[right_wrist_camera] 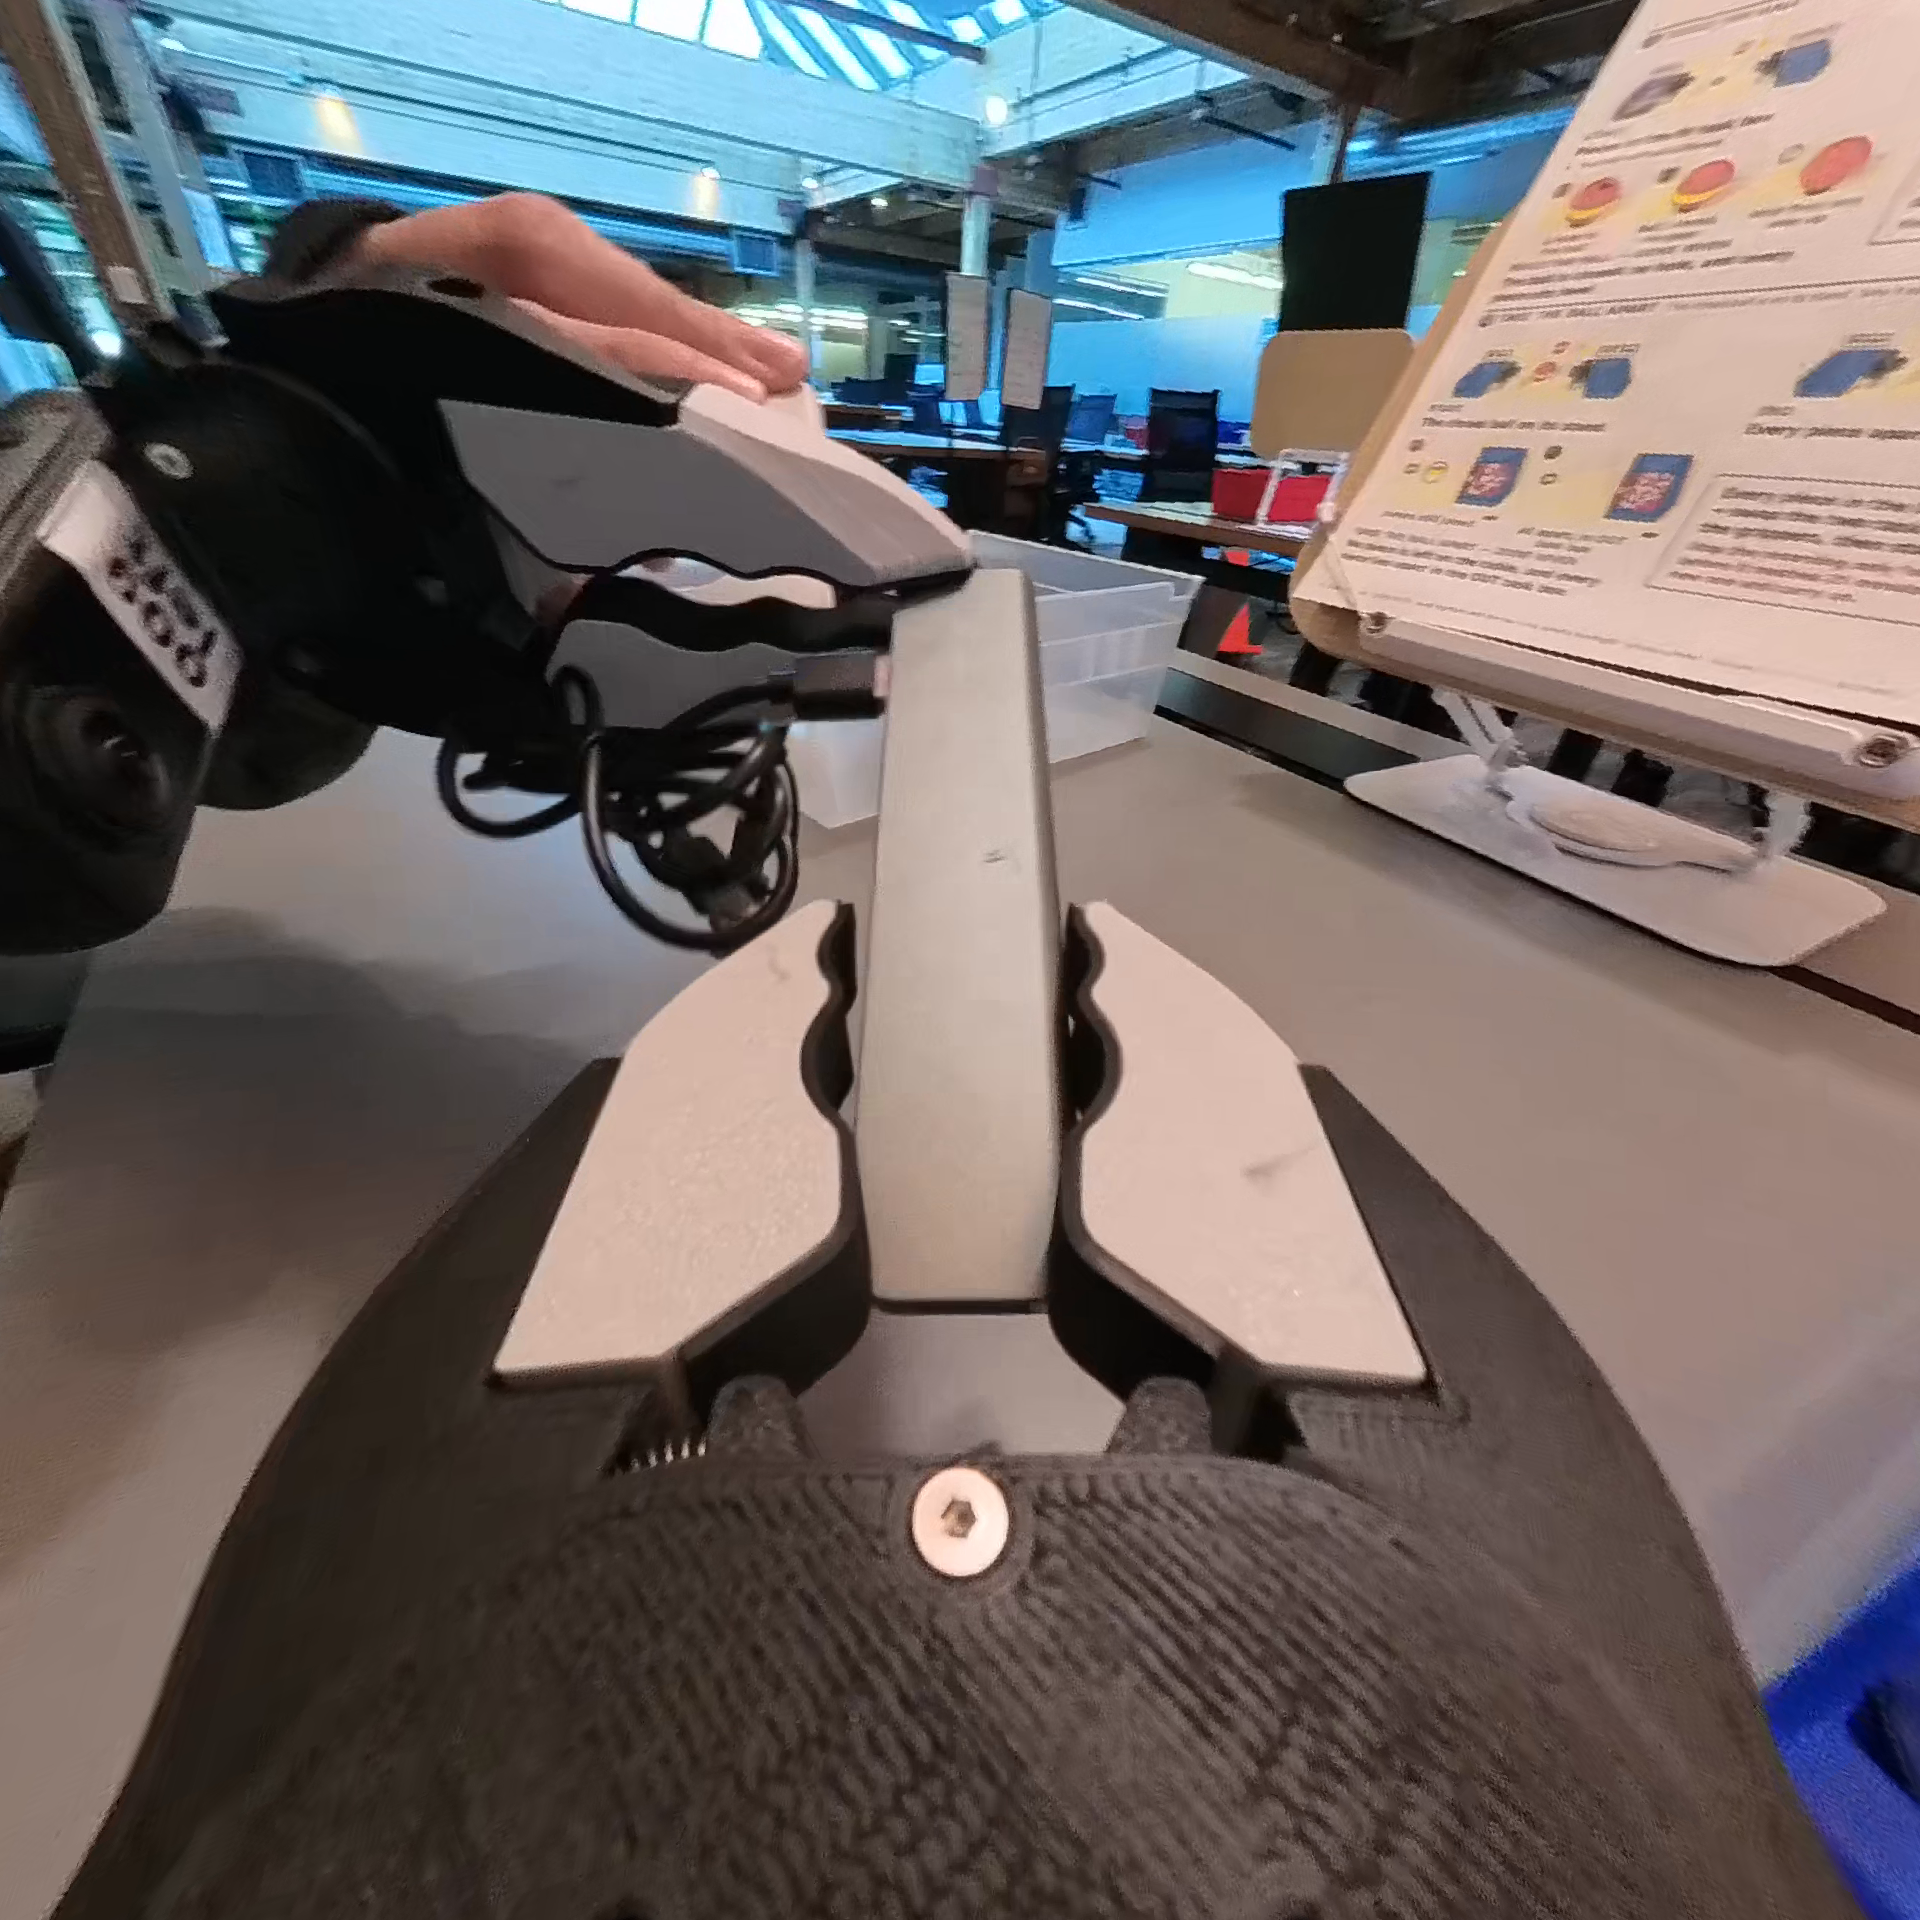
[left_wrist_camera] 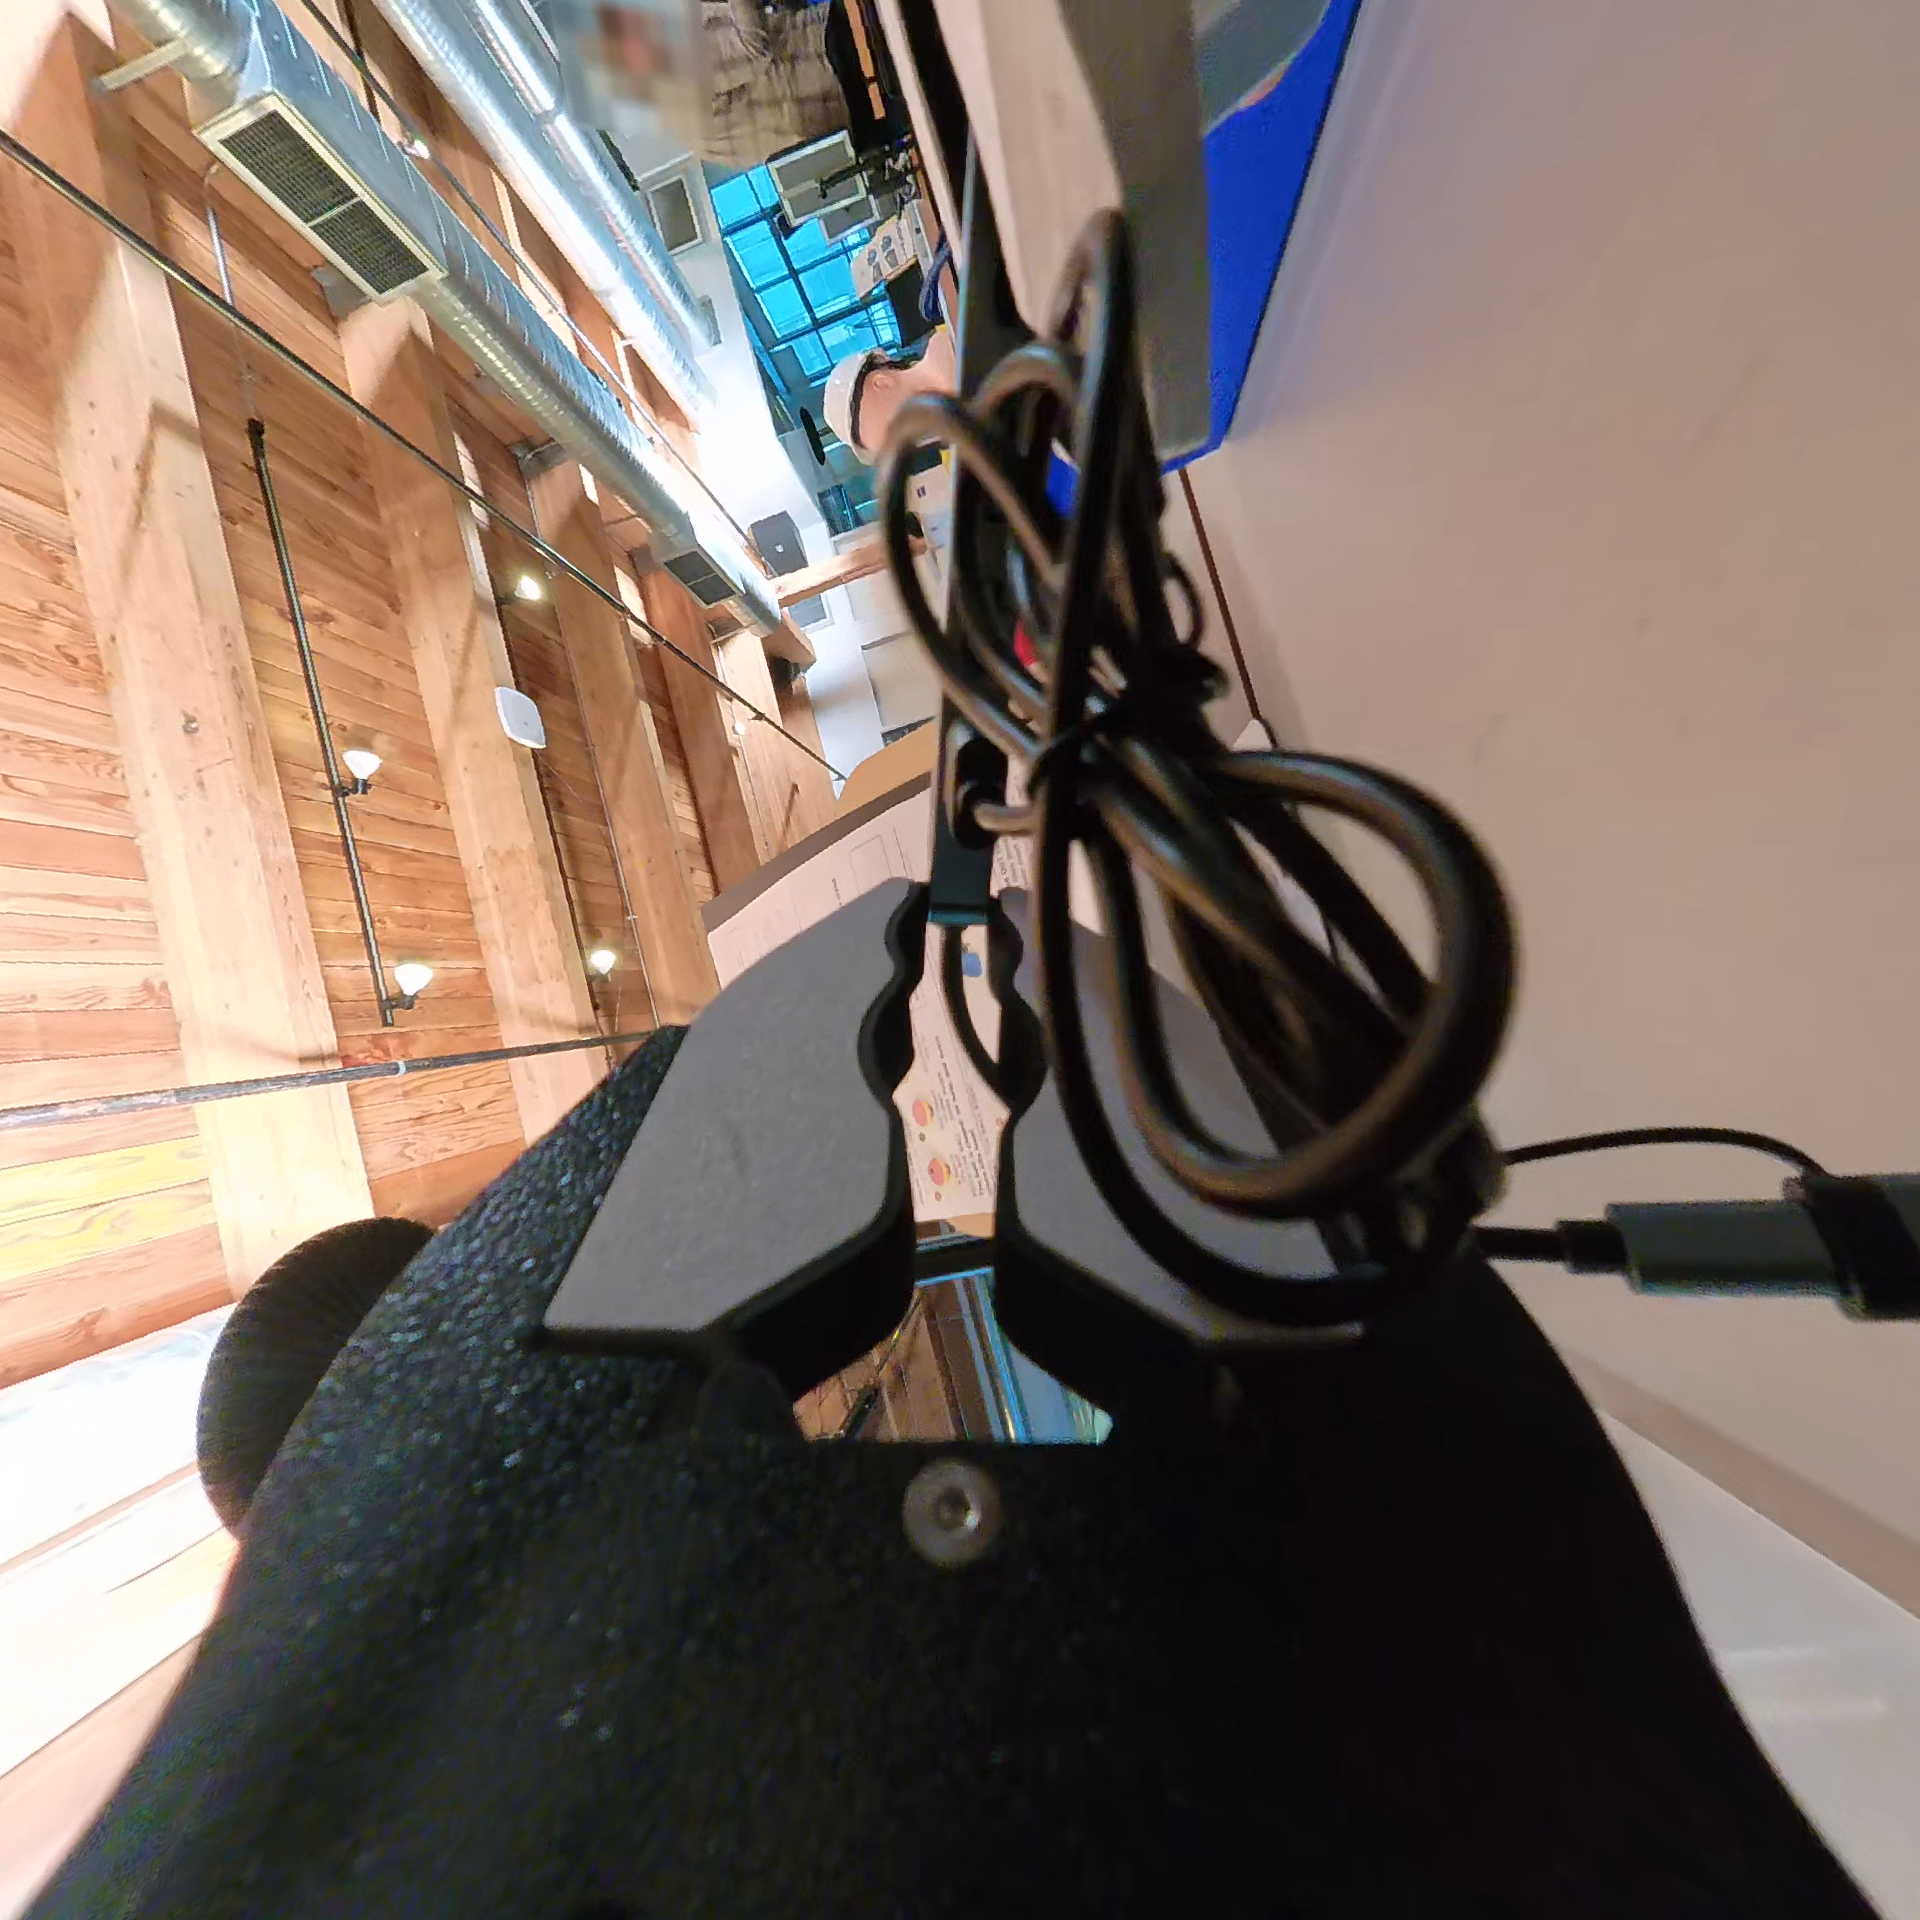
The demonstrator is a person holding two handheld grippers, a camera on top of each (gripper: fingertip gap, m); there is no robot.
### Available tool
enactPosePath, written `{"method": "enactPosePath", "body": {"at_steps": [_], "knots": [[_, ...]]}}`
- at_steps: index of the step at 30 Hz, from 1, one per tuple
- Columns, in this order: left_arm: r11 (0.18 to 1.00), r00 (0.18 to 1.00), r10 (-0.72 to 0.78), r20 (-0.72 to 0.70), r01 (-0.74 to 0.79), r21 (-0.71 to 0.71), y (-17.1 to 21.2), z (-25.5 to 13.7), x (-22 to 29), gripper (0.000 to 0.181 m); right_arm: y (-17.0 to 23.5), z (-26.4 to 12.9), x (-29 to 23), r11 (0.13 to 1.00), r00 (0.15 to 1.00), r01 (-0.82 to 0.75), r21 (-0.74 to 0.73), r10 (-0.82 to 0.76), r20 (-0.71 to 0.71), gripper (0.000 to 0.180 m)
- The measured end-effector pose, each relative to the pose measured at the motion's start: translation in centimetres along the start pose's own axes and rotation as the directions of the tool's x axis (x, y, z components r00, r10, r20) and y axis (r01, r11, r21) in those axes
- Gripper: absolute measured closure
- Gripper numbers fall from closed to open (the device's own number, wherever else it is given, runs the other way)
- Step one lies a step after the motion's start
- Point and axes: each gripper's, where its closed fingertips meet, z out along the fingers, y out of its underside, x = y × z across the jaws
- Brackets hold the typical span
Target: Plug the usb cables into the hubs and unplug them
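Note:
In the right wrist view my right gripper (right_wrist_camera: 961,920) is shut on a long grey USB hub (right_wrist_camera: 961,769) and holds it above the table, pointing away. My left gripper (right_wrist_camera: 914,587), held by a hand, comes in from the left with its jaws nearly closed at the hub's far end. A black USB plug (right_wrist_camera: 831,681) sits against the hub's left side just below those fingers, and its coiled black cable (right_wrist_camera: 675,821) hangs down. In the left wrist view, which is rolled sideways, my left gripper (left_wrist_camera: 951,925) pinches the hub's thin dark edge (left_wrist_camera: 961,831). The cable bundle (left_wrist_camera: 1195,883) hangs in front of it.
The grey table (right_wrist_camera: 1455,1091) lies below. A clear plastic box (right_wrist_camera: 1112,644) stands behind the hub. A picture sign on a white stand (right_wrist_camera: 1662,364) is at the right. A blue bin (right_wrist_camera: 1849,1766) is at the near right corner. A loose grey plug (left_wrist_camera: 1714,1247) shows at the right.

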Motion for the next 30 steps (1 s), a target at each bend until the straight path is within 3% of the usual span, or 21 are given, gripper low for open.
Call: {"method": "enactPosePath", "body": {"at_steps": [1, 7, 11, 12, 15, 17, 19, 21, 26, 30], "knots": [[1.000, 1.000, -0.007, 0.008, 0.007, 0.007, -0.1, 0.0, -0.1, 0.170, -0.1, -0.1, 0.2, 1.000, 1.000, -0.003, 0.008, 0.003, -0.015, 0.144], [0.993, 0.994, -0.107, -0.006, 0.106, -0.053, 0.6, 0.1, 0.2, 0.165, 0.0, -0.2, 0.6, 1.000, 0.999, 0.005, 0.004, -0.005, -0.049, 0.144], [0.926, 0.935, -0.354, -0.009, 0.350, -0.140, 2.7, -0.9, 0.3, 0.152, -0.2, -0.5, 1.6, 1.000, 0.994, -0.022, 0.018, 0.024, -0.104, 0.144], [0.874, 0.883, -0.469, -0.005, 0.464, -0.145, 2.9, -1.3, 0.1, 0.151, -0.1, -0.5, 1.6, 0.999, 0.995, -0.028, 0.017, 0.029, -0.094, 0.144], [0.618, 0.631, -0.775, 0.004, 0.760, -0.201, 3.2, -2.3, -0.6, 0.161, -0.1, -0.6, 2.4, 0.998, 0.989, -0.056, 0.018, 0.058, -0.135, 0.144], [0.464, 0.469, -0.882, -0.046, 0.848, -0.255, 2.7, -2.9, -0.9, 0.161, 0.3, -0.6, 2.8, 0.997, 0.985, -0.082, -0.004, 0.080, -0.155, 0.144], [0.228, 0.217, -0.973, -0.072, 0.939, -0.258, 0.8, -2.8, -1.8, 0.162, 0.4, -0.7, 3.2, 0.996, 0.980, -0.093, -0.011, 0.090, -0.177, 0.144], [0.097, 0.066, -0.991, -0.120, 0.956, -0.276, -1.4, -2.2, -1.5, 0.164, 0.4, -0.7, 3.1, 0.997, 0.980, -0.081, -0.011, 0.078, -0.185, 0.144], [-0.012, -0.052, -0.993, -0.110, 0.942, -0.335, -2.8, -0.2, 1.2, 0.159, 0.6, -0.6, 2.8, 0.998, 0.981, -0.059, -0.036, 0.051, -0.187, 0.144], [0.008, -0.039, -0.991, -0.125, 0.934, -0.356, -3.3, 0.3, 2.1, 0.165, 0.8, -0.5, 2.7, 0.997, 0.982, -0.064, -0.049, 0.054, -0.178, 0.144]]}}
